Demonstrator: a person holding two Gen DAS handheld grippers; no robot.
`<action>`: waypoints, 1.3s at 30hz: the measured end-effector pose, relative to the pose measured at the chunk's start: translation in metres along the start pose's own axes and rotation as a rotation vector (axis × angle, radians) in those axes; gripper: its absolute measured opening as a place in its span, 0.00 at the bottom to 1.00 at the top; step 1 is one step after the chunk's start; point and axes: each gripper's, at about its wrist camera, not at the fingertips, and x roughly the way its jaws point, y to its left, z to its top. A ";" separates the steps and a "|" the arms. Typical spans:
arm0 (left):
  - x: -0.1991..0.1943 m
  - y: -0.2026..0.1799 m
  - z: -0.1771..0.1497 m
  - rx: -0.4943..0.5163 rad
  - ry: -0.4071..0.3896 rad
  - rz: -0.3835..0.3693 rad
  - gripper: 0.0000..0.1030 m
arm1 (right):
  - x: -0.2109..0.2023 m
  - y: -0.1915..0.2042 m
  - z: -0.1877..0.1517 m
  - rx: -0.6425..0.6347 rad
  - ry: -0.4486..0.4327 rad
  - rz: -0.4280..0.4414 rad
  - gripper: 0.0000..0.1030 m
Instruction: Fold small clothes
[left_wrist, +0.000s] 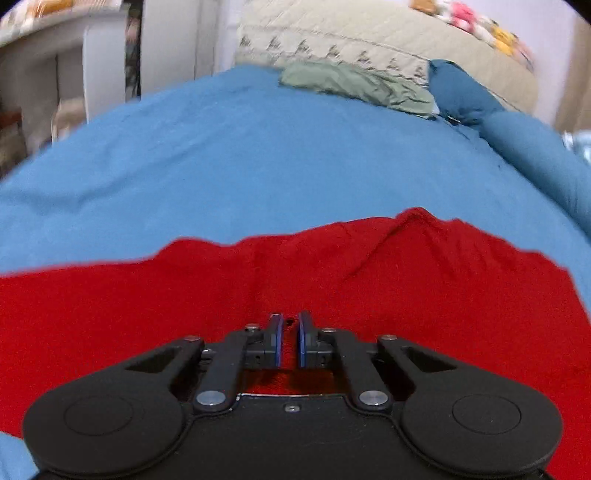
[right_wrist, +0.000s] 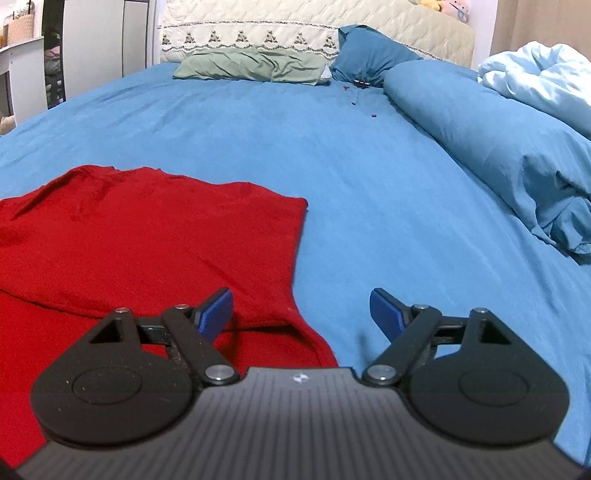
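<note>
Left hand-held gripper (left_wrist: 290, 339): sitting low over the red garment (left_wrist: 332, 273), blue pads nearly pressed together with just a thin slit between them. Honestly can't tell if any cloth is pinched in there.
Red garment: spread on the blue bed sheet (left_wrist: 221, 155), a bit rumpled along the far edge. In the right wrist view it fills the lower left (right_wrist: 147, 240), with one layer lapped over another near the camera.
Right hand-held gripper (right_wrist: 301, 314): spread wide, nothing between the pads. Its left pad (right_wrist: 216, 314) is over the garment's right edge, the other pad over bare sheet (right_wrist: 332, 166).
Far end of bed: green pillow (right_wrist: 251, 66), then a dark blue pillow (right_wrist: 369, 51) against the quilted headboard (right_wrist: 258, 22).
Right side: rolled blue duvet (right_wrist: 498, 147), pale blue bedding (right_wrist: 546, 81) beyond it.
</note>
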 end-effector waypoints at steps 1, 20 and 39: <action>-0.010 -0.005 -0.004 0.033 -0.053 0.013 0.07 | 0.000 0.001 0.001 0.001 -0.002 -0.001 0.94; -0.006 -0.026 -0.019 0.117 -0.070 -0.039 0.71 | 0.030 0.041 0.000 -0.050 0.001 0.203 0.94; 0.008 -0.002 -0.013 -0.016 -0.012 -0.091 0.91 | 0.090 0.027 0.036 0.080 -0.027 0.225 0.97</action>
